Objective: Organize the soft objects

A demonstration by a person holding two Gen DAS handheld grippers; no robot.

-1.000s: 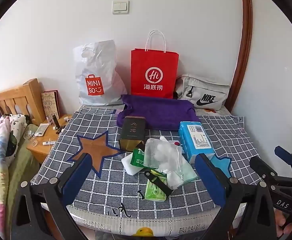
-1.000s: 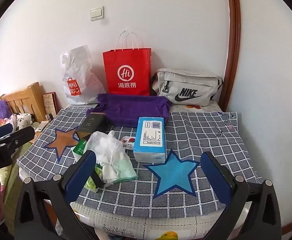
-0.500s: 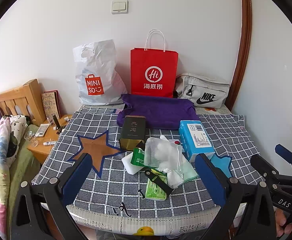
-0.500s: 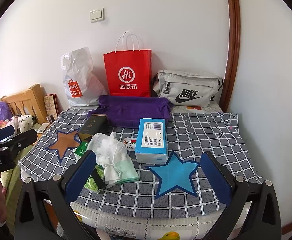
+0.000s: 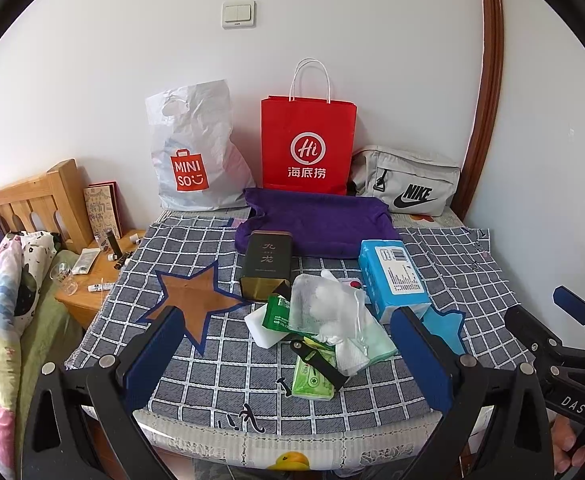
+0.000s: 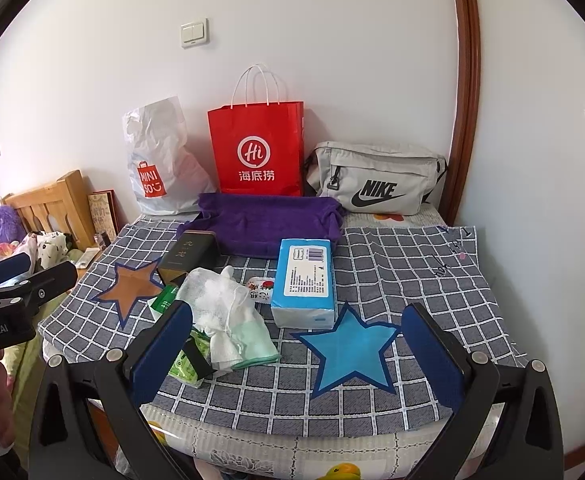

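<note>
A pile lies mid-table on the checked cloth [image 5: 452, 264]: a clear bag of white cotton [image 5: 328, 308], a pale green cloth [image 5: 376, 344], green tissue packs [image 5: 312, 380], a white sponge [image 5: 262, 330]. Beside it stand a blue tissue pack [image 5: 392, 276] and a dark tin [image 5: 266, 264]. A folded purple towel [image 5: 316, 220] lies behind. My left gripper [image 5: 288, 356] hangs open near the front edge, in front of the pile. My right gripper [image 6: 296, 348] is open over the blue star [image 6: 350, 350], with the cotton bag [image 6: 220, 296] and blue pack [image 6: 304, 276] just beyond it.
Against the wall stand a white Miniso bag [image 5: 190, 152], a red paper bag [image 5: 306, 148] and a grey Nike pouch [image 5: 408, 184]. A brown star [image 5: 196, 300] marks the cloth's left. A wooden nightstand [image 5: 92, 280] and bedding [image 5: 0, 300] lie to the left.
Both grippers have drifted slightly, so the table sits a touch lower and farther in each view. Nothing on the table has moved, and both grippers stay open.
</note>
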